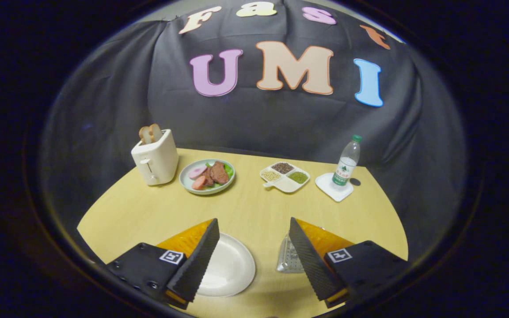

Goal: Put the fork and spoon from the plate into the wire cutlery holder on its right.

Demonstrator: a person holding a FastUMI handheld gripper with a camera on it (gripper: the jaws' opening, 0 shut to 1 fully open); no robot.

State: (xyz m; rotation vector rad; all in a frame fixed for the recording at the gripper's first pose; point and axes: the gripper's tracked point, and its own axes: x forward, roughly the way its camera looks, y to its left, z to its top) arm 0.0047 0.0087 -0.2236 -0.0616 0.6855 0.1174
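Fingers of my gripper stand wide apart with nothing between the pads, just bare tabletop in the gap. White plate sits right by the left finger, partly tucked under it; the part I can see looks bare, no cutlery on it that I can make out, though the finger covers a good share of it. Wire cutlery holder lies just inside the right finger, half hidden behind it, so I cannot tell what is in it; it looks like a pale mesh thing, blurred at this angle. Plate and holder are apart, with the open strip of yellow table between them, holder to the right of the plate. Neither touches a pad as far as I can see.

Beyond the fingers, well up the table: a cream toaster with two bread slices sticking out of the top, far left. Just right of it a pale green dish of food, meat slices over a green leaf. Further right a white divided tray with grains in its compartments. Rightmost, a clear water bottle with a green cap, upright on a white square coaster. Black cloth wall behind all of it.
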